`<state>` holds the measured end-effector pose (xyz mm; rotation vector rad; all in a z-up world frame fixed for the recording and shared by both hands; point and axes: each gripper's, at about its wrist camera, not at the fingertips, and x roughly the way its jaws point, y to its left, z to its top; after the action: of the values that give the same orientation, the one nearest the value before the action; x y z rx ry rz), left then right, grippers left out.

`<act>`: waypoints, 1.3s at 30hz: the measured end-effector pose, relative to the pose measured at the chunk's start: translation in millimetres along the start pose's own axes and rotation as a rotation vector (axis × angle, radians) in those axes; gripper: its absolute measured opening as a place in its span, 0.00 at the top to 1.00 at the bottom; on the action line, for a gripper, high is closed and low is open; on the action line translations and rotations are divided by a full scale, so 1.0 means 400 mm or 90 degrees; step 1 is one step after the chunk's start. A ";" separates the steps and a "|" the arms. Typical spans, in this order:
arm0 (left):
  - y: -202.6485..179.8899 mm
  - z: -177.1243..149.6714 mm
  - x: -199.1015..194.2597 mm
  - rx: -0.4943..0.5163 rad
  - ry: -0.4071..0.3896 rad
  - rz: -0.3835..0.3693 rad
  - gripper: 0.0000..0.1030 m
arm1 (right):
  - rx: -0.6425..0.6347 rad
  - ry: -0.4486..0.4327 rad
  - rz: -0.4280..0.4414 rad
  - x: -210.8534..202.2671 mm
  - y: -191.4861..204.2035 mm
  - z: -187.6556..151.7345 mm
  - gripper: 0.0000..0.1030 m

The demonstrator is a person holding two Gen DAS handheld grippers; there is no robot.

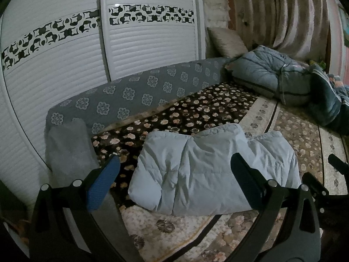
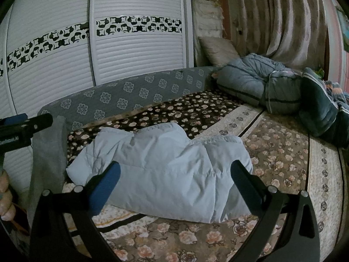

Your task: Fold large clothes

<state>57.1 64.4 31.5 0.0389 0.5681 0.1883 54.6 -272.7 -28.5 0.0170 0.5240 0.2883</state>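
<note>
Left wrist view shows my left gripper (image 1: pixel 174 179) hanging above the near edge of the bed (image 1: pixel 305 135), its fingers (image 1: pixel 104 183) spread wide with nothing between them, and the right wrist view shows my right gripper (image 2: pixel 174 181) the same: fingers (image 2: pixel 106 187) far apart, holding nothing. Between and beyond both lies the pale blue padded jacket (image 1: pixel 209 170), already doubled into a thick bundle resting on the flowered bedspread (image 2: pixel 279 152), partly over the dark floral blanket (image 1: pixel 196 109) behind it. I judge the fold to be nearly complete, with both tools let go of the cloth; what may remain is one more fold or a tidying press. The bundle's long axis runs across my view, left to right, roughly along the near edge of the bed, with a puffy rounded end to my left and a stacked, layered end to my right. Were I to fold again, I would need to pinch both layers at one short end, since the padding is springy and may open. The grey quilt (image 2: pixel 257 80) lies well apart, at the far end of the bed.
</note>
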 end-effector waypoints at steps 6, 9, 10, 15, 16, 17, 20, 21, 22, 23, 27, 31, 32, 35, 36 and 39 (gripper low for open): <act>0.007 -0.001 0.005 -0.003 0.007 -0.002 0.03 | -0.004 -0.001 -0.001 -0.003 0.000 0.000 0.02; 0.008 -0.001 0.004 -0.002 0.008 -0.003 0.03 | -0.002 -0.001 0.001 -0.004 -0.001 0.000 0.02; 0.008 -0.002 0.005 -0.003 0.008 -0.003 0.03 | -0.003 -0.001 0.000 -0.004 -0.001 -0.001 0.02; 0.012 -0.006 0.004 -0.004 0.009 -0.003 0.03 | -0.005 -0.001 0.000 -0.004 -0.001 -0.001 0.02; 0.012 -0.007 0.004 -0.004 0.010 -0.002 0.03 | -0.005 0.000 0.000 -0.004 0.000 -0.001 0.02; 0.013 -0.011 0.002 -0.005 0.011 -0.002 0.03 | -0.005 -0.001 -0.001 -0.004 0.001 -0.002 0.02; 0.014 -0.013 0.000 -0.005 0.011 -0.003 0.03 | -0.003 -0.002 0.000 -0.005 -0.001 0.001 0.02; 0.014 -0.012 0.001 -0.004 0.011 -0.002 0.03 | -0.002 -0.004 0.000 -0.008 -0.001 -0.002 0.02; 0.014 -0.013 0.001 -0.003 0.011 -0.002 0.03 | -0.002 -0.005 -0.001 -0.010 -0.003 -0.001 0.02; 0.015 -0.014 0.000 -0.004 0.011 -0.002 0.03 | -0.001 -0.004 0.000 -0.010 -0.005 0.000 0.02; 0.015 -0.016 0.002 -0.006 0.013 -0.001 0.03 | -0.005 -0.004 -0.001 -0.010 -0.002 -0.002 0.02; 0.020 -0.018 0.005 -0.008 0.015 -0.002 0.03 | -0.003 -0.004 0.000 -0.010 -0.001 -0.003 0.02; 0.020 -0.016 0.006 -0.006 0.015 -0.003 0.03 | -0.002 -0.005 0.000 -0.011 -0.004 -0.001 0.02; 0.019 -0.018 0.004 -0.005 0.011 -0.002 0.03 | -0.005 -0.005 -0.001 -0.011 -0.003 -0.002 0.02; 0.021 -0.019 0.002 -0.005 0.007 -0.002 0.03 | -0.004 -0.005 -0.001 -0.011 -0.002 -0.003 0.02; 0.024 -0.020 -0.003 -0.007 0.005 -0.010 0.03 | -0.005 -0.002 -0.001 -0.011 -0.001 -0.005 0.02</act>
<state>50.2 73.3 26.3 0.0223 0.5749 0.1764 50.3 -274.5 -28.0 0.0091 0.5191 0.2888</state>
